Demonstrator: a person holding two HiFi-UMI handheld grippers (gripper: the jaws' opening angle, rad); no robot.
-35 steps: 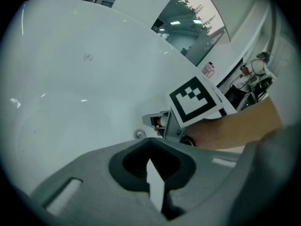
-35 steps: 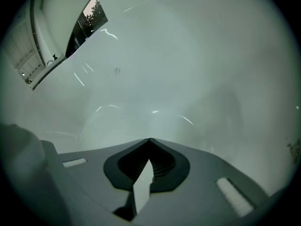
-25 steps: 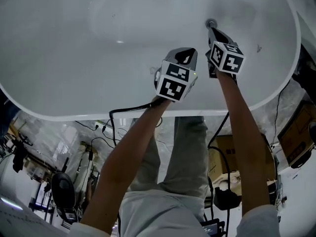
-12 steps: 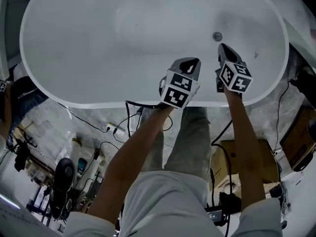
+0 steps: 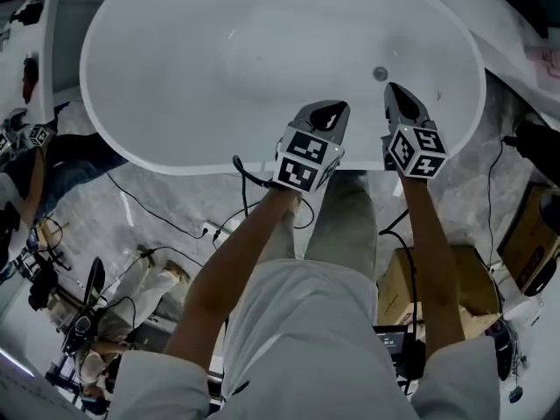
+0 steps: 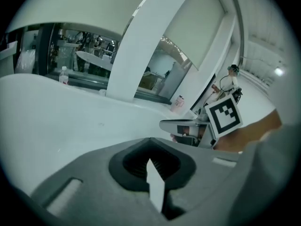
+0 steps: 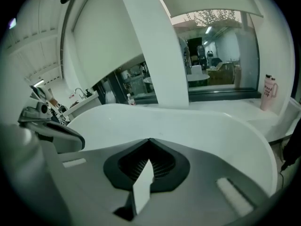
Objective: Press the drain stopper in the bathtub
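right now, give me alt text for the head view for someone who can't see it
A white oval bathtub seen from above, with a person's two arms reaching to its near rim, each holding a claw. The right claw points toward the round drain stopper without touching it; the left claw is alongside.

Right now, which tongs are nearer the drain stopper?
The right tongs, tip just short of the drain stopper; the left tongs sit farther off.
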